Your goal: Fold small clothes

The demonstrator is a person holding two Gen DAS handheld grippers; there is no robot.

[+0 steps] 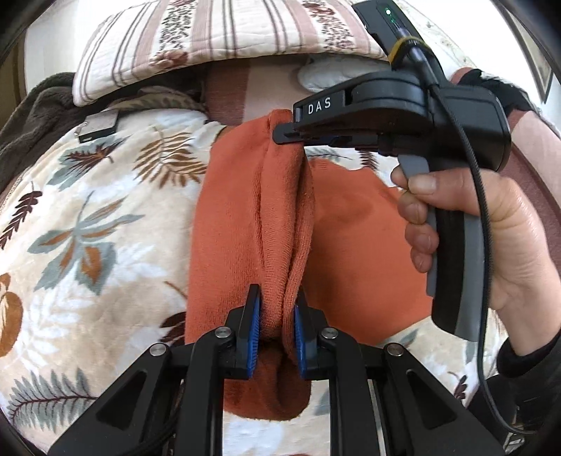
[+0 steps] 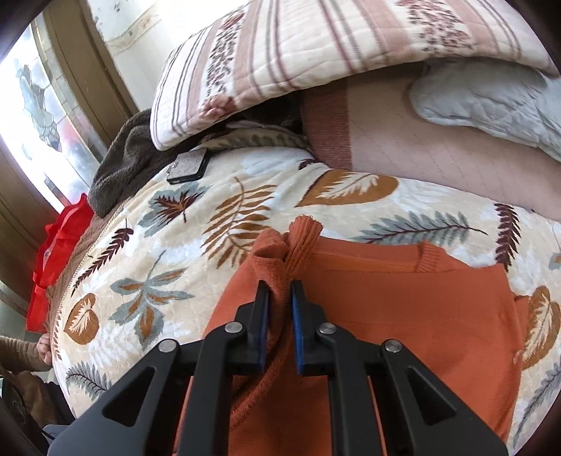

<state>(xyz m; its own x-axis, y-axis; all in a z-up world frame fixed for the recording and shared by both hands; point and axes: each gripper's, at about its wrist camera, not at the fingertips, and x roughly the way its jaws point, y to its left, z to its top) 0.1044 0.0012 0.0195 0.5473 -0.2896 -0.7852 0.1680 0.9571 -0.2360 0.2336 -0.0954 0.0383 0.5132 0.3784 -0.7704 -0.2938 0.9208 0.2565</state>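
An orange knit garment lies on a leaf-patterned blanket. My left gripper is shut on a raised fold of the garment at its near end. My right gripper is shut on the same fold at its far end, held by a hand. The fold stands up as a ridge stretched between the two grippers. In the right wrist view my right gripper pinches bunched orange garment cloth, with a ribbed cuff sticking up beyond the fingertips.
A striped quilted pillow and a pale blue quilt lie at the far side. A small dark remote and a brown fleece lie on the blanket's far left. A red cloth hangs at the bed's left edge.
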